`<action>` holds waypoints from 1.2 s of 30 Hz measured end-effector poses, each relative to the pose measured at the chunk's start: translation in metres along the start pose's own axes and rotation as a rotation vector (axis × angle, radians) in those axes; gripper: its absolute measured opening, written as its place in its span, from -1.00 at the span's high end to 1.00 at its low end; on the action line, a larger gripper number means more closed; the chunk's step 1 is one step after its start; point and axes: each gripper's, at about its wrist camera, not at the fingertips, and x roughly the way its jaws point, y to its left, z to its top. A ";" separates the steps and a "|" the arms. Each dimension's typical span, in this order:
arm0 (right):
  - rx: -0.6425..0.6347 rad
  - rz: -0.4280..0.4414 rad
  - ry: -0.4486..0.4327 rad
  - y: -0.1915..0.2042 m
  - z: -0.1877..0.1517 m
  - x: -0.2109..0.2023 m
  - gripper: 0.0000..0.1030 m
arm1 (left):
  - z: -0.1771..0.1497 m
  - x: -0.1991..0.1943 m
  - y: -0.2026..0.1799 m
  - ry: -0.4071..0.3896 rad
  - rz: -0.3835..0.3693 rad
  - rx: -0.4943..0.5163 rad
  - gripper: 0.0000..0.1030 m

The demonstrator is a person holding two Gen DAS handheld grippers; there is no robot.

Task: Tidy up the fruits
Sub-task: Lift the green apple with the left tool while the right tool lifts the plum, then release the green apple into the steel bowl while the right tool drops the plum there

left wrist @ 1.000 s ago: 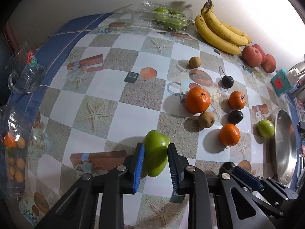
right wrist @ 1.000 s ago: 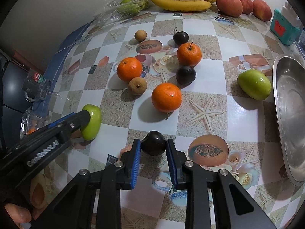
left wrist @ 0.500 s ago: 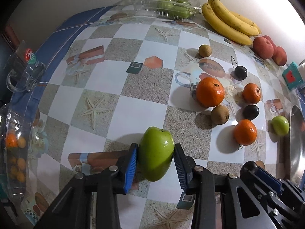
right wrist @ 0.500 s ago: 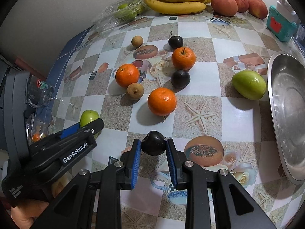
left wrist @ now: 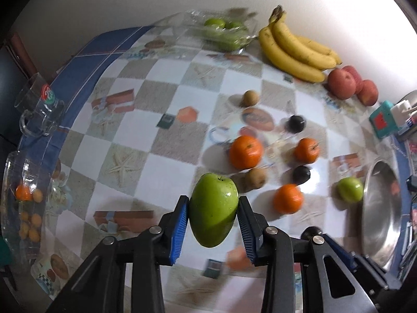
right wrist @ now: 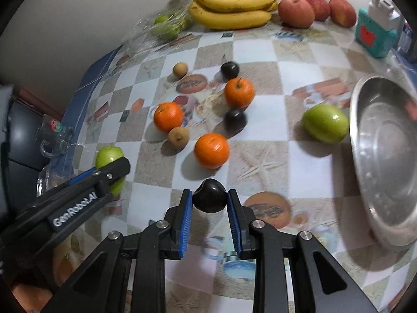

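Left wrist: left tool (left wrist: 213,217) clamped on a green apple (left wrist: 213,210), held clear above the checkered table (left wrist: 166,167); oranges (left wrist: 245,151) just beyond.

Right wrist: right tool (right wrist: 209,203) pinching a dark plum (right wrist: 210,195) over the table; steel bowl (right wrist: 385,161) at right.

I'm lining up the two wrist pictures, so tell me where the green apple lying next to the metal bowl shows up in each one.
Left wrist view: the green apple lies at the right, just left of the metal bowl.
Right wrist view: it lies at the upper right, again against the bowl's left rim.
Shared landmark: the bananas by the back wall.
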 end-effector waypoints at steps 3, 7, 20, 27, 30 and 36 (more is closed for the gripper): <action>0.026 -0.031 -0.003 -0.013 0.004 -0.009 0.46 | 0.007 -0.004 -0.017 -0.005 -0.022 -0.011 0.22; 0.045 -0.046 -0.031 -0.029 0.010 -0.022 0.46 | 0.015 -0.009 -0.037 -0.012 -0.048 -0.027 0.22; 0.176 -0.130 -0.128 -0.093 0.019 -0.068 0.46 | 0.020 -0.010 -0.122 -0.029 -0.119 0.074 0.22; 0.297 -0.222 -0.148 -0.148 0.019 -0.087 0.46 | 0.007 -0.003 -0.166 -0.006 -0.145 0.173 0.22; 0.357 -0.239 -0.149 -0.172 0.016 -0.092 0.45 | 0.000 -0.003 -0.186 -0.004 -0.164 0.221 0.22; 0.446 -0.322 -0.178 -0.206 0.007 -0.103 0.45 | -0.014 -0.001 -0.231 0.001 -0.212 0.336 0.22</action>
